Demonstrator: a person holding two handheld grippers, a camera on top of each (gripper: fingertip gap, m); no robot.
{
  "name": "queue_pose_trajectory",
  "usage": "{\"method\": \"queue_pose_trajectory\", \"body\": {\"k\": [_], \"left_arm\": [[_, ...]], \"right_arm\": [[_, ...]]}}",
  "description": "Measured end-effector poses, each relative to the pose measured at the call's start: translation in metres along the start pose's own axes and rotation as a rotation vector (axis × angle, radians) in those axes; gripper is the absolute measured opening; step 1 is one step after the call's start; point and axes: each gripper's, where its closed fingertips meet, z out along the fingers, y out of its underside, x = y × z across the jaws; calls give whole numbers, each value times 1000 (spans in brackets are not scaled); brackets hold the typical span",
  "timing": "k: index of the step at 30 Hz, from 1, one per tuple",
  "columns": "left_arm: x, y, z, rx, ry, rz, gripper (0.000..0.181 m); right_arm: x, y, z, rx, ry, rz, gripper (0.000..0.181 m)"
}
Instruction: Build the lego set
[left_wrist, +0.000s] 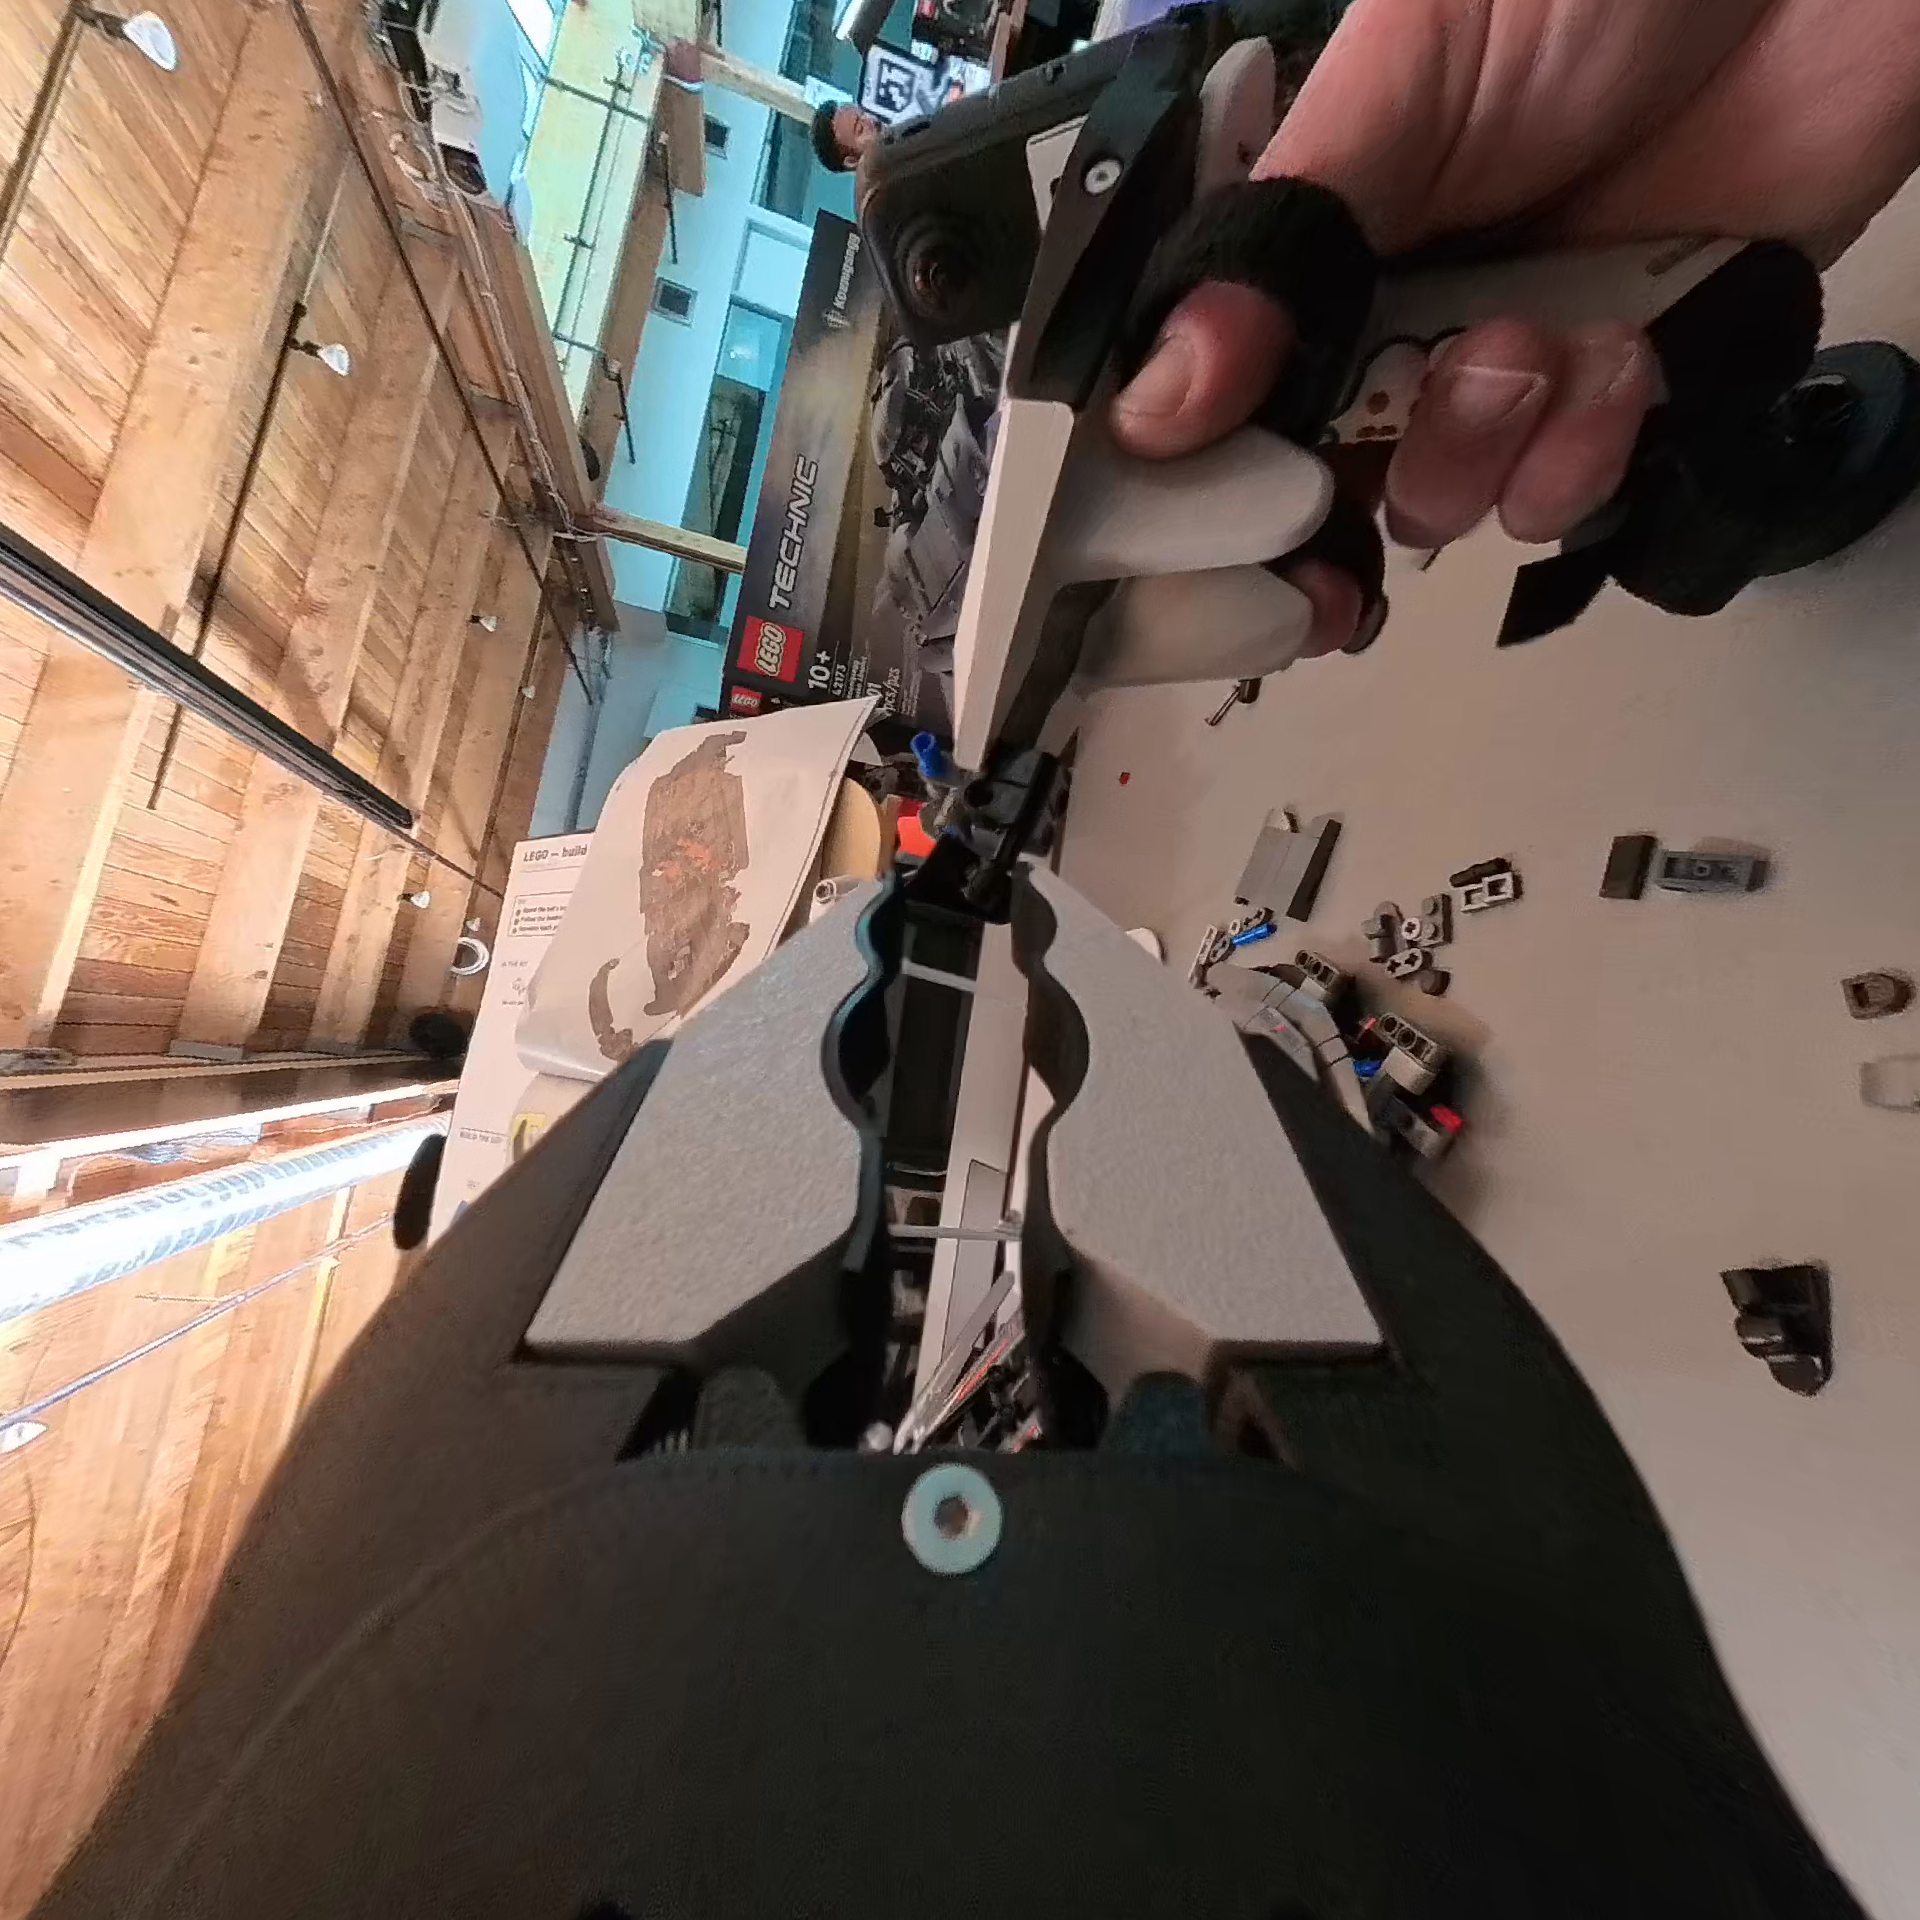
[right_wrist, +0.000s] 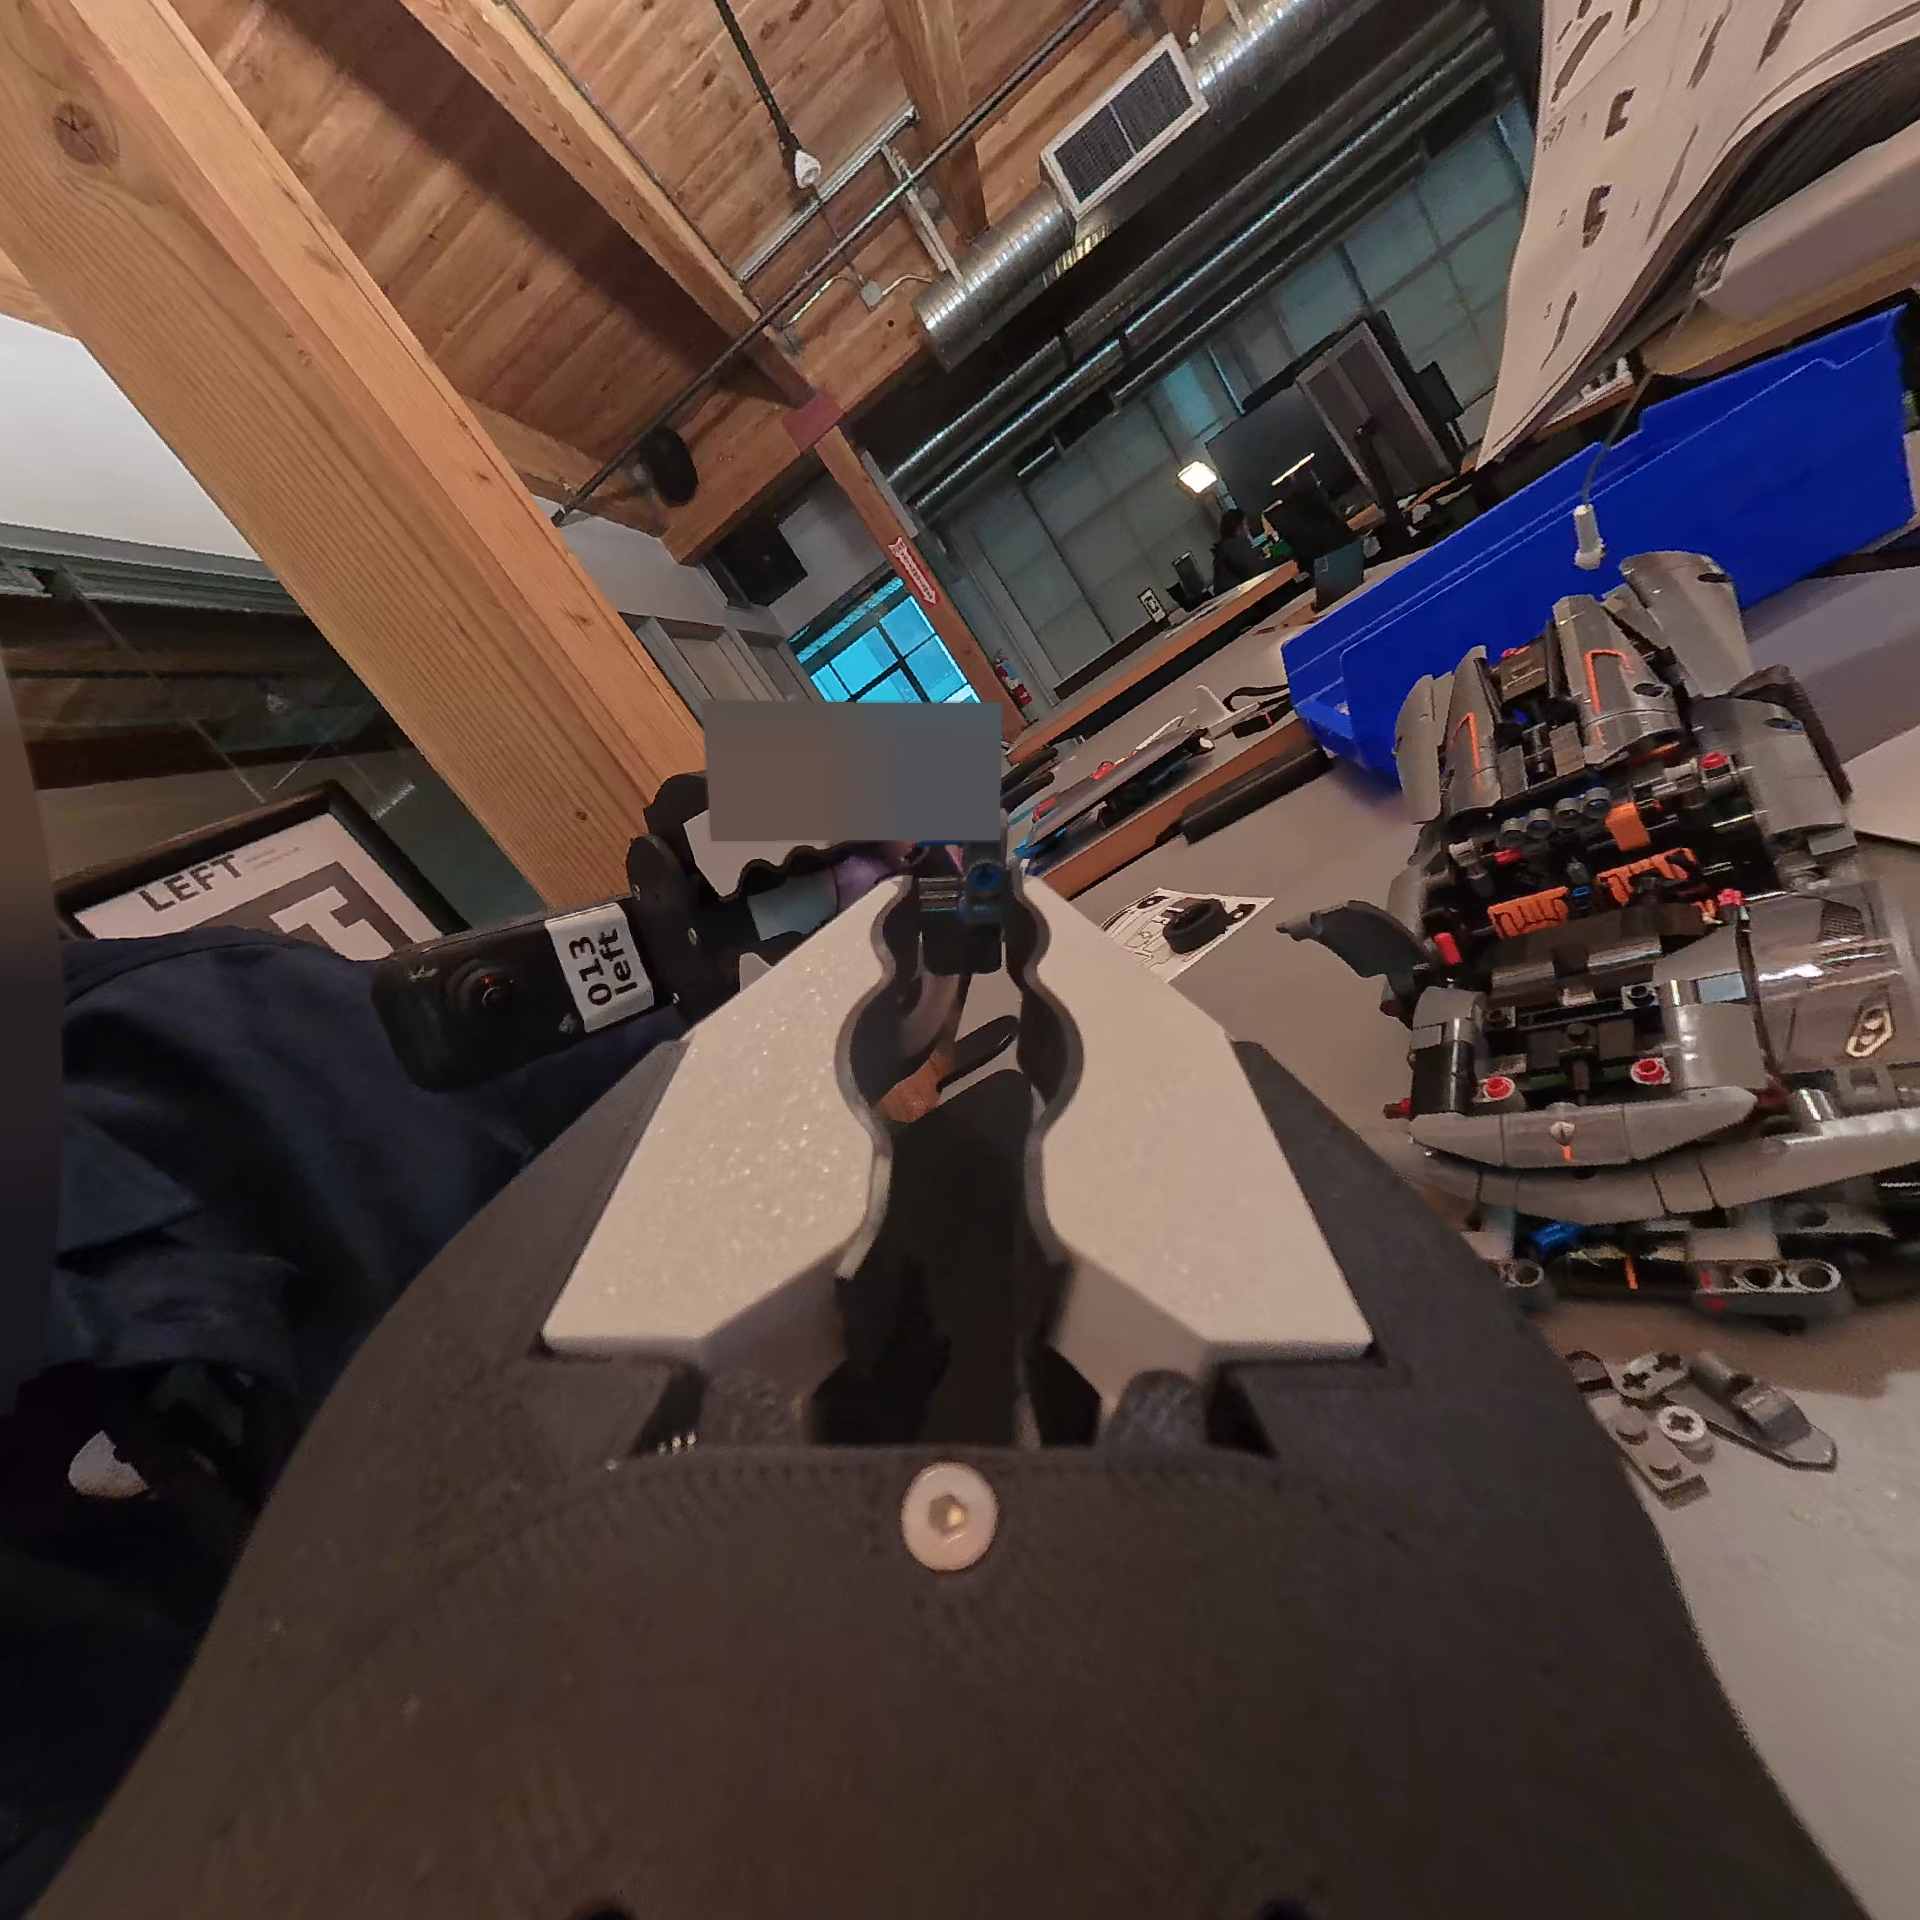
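Note:
My left gripper (left_wrist: 951, 883) is shut on a small black lego part (left_wrist: 977, 868) at its tips, held above the table. My right gripper (left_wrist: 1003, 774), white and held by a hand, comes in from the upper right, and its tips meet that part. In the right wrist view my right gripper (right_wrist: 961, 899) is shut on a small black part with blue pins (right_wrist: 966, 914). The left gripper (right_wrist: 727, 894) faces it from the left, and the two parts touch. The partly built grey, black and orange lego car (right_wrist: 1642, 935) stands on the table to the right.
Several loose grey and black pieces (left_wrist: 1403, 935) lie on the white table (left_wrist: 1558, 1558). The lego box (left_wrist: 831, 520) and an open instruction booklet (left_wrist: 696, 883) stand behind. A blue bin (right_wrist: 1662, 540), a sticker sheet (right_wrist: 1184, 925) and flat grey pieces (right_wrist: 1704, 1413) surround the car.

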Motion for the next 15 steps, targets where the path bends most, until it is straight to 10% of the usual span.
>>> {"method": "queue_pose_trajectory", "body": {"k": [1, 15], "left_arm": [[0, 1, 1, -10, -2, -2, 17], [-7, 5, 12, -57, -36, -12, 17]], "right_arm": [[2, 0, -1, 4, 13, 2, 13], [10, -12, -3, 88, 70, 8, 14]]}}
